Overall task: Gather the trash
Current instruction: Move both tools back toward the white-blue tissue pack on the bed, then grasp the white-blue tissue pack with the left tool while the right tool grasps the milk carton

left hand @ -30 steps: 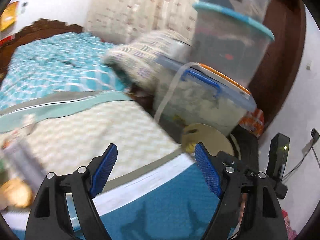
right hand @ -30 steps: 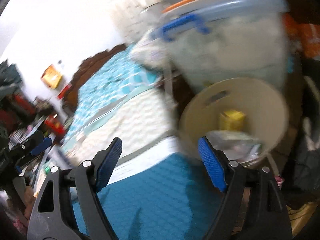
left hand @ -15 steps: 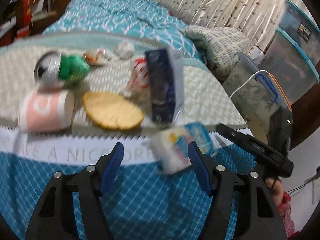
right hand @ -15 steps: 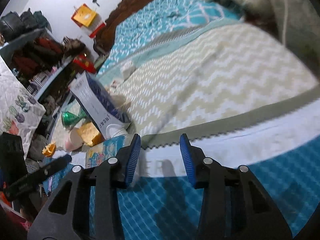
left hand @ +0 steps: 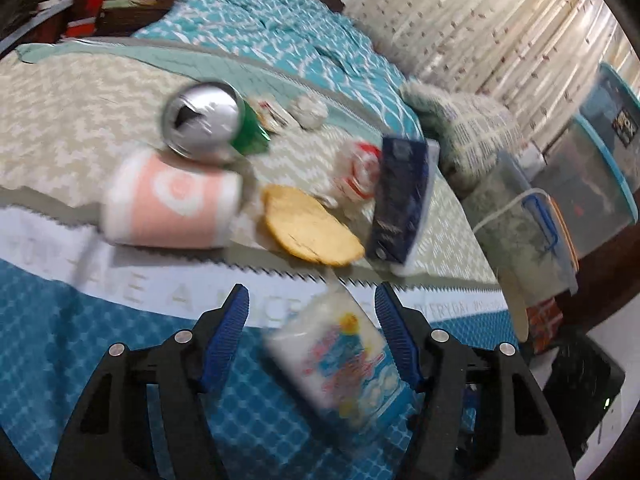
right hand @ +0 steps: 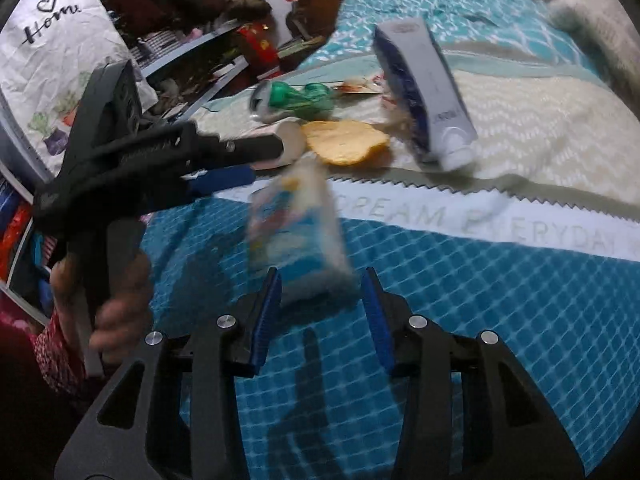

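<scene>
beside bed [left hand: 120, 360], stacked storage bins [left hand: 588, 184], contents blurred.

- On the bed [left hand: 60, 360], a blurred white and blue printed packet [left hand: 340, 356] lies nearest me, between the jaws of my left gripper [left hand: 310, 320].
- Behind it lies a flat round yellow cracker [left hand: 308, 228].
- Left of the cracker lies a tipped pink and white paper cup [left hand: 172, 204]; behind that cup, a green metal can [left hand: 212, 124].
- Right of the cracker lies a dark blue and white tube [left hand: 400, 204].
- Clear plastic storage bins [left hand: 592, 184] stand right of the bed.
</scene>
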A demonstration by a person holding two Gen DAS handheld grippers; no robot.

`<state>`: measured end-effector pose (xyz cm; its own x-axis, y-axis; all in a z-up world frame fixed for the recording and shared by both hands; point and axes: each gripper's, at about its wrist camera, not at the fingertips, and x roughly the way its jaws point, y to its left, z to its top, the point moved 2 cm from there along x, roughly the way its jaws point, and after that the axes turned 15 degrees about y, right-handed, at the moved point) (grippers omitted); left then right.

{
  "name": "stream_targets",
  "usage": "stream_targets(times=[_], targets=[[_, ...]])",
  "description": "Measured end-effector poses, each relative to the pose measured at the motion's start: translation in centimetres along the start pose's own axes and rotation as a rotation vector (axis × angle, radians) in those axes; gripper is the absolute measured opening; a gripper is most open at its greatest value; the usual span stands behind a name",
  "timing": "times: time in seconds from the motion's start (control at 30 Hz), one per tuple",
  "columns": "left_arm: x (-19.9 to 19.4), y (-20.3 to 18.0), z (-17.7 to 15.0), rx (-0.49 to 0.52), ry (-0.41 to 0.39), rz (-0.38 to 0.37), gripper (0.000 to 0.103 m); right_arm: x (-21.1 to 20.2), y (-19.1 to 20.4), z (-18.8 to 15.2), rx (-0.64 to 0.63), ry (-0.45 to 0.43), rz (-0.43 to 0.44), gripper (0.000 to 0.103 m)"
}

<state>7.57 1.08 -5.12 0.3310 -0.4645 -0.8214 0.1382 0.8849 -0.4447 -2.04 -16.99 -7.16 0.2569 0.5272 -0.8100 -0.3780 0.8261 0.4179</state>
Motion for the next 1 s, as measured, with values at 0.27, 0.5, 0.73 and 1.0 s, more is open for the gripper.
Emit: stream_targets(times=[0.27,0.5,0.73,1.0], targets=[[-1.6,-0.1,-1.8,0.029,-0.009,0.023,0.071,-2.7,-2.7,-1.6,0.124,-0.084,-0.011,0.045],[-1.1,-1.5,-3.1,0.075,0.030,0.007,0.072,-4.5,-4.3,-1.9,0.189,-0.129,-0.057,0.045],[-1.2,-2.3,-3.5,0.100,0.039,0.005,0.073,-4.7,-4.6,-2.1,0.209,-0.138,-0.080,0.045],[-0.9,-2.4,-3.7,0.117,0.057,-0.018,0.073,-4.9,-4.6,-1.7,0.207,-0.153,-0.104,0.045]])
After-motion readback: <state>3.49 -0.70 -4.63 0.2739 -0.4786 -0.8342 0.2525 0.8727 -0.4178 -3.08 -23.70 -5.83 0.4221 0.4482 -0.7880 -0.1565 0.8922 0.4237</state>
